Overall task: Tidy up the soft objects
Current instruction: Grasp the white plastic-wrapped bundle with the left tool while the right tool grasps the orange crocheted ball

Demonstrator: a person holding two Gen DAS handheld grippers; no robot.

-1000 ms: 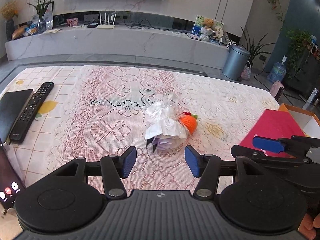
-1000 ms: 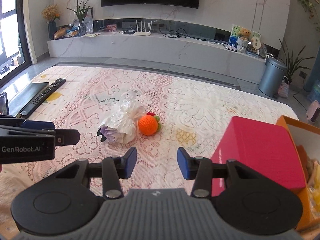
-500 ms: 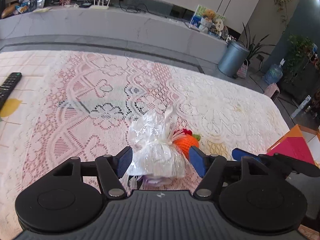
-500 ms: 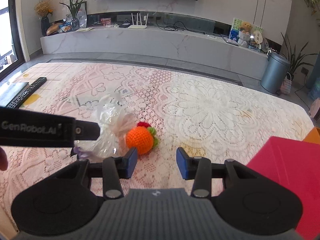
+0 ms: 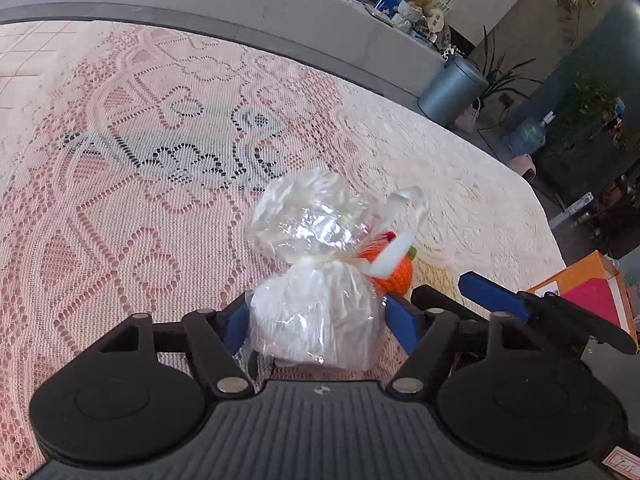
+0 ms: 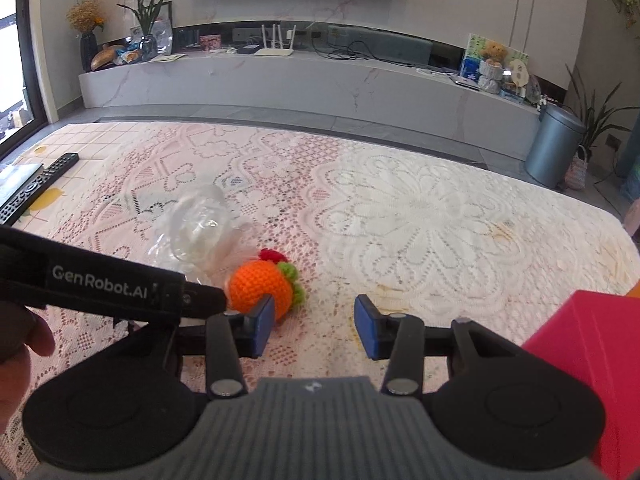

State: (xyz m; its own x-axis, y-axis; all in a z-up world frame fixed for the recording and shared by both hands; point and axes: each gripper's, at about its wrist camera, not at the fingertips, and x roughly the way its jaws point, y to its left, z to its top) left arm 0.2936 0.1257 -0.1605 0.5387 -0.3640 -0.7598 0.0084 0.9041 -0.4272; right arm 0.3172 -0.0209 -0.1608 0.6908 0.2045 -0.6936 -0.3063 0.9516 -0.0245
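A tied clear plastic bag [image 5: 312,304] with a white soft lump inside lies on the lace cloth [image 5: 140,184]. My left gripper [image 5: 318,326] is open, and its blue pads stand on either side of the bag's lower bulge. Just behind the bag, to its right, sits an orange crocheted ball [image 5: 394,274] with a red and green top. In the right wrist view the ball [image 6: 258,286] sits just ahead of the left pad of my right gripper [image 6: 316,328], which is open with only cloth between its pads. The left gripper's black finger [image 6: 120,288] crosses in front of the bag [image 6: 200,232].
A red box lid [image 6: 588,364] lies at the right, beside an orange box [image 5: 590,276]. A black remote [image 6: 38,190] lies at the far left edge. Beyond the table stand a low marble bench and a grey bin [image 6: 554,146]. A hand [image 6: 16,344] shows at the left.
Both grippers came forward and down toward the two objects. The left one tipped downward and now straddles the bag. The right one drew close to the orange ball.
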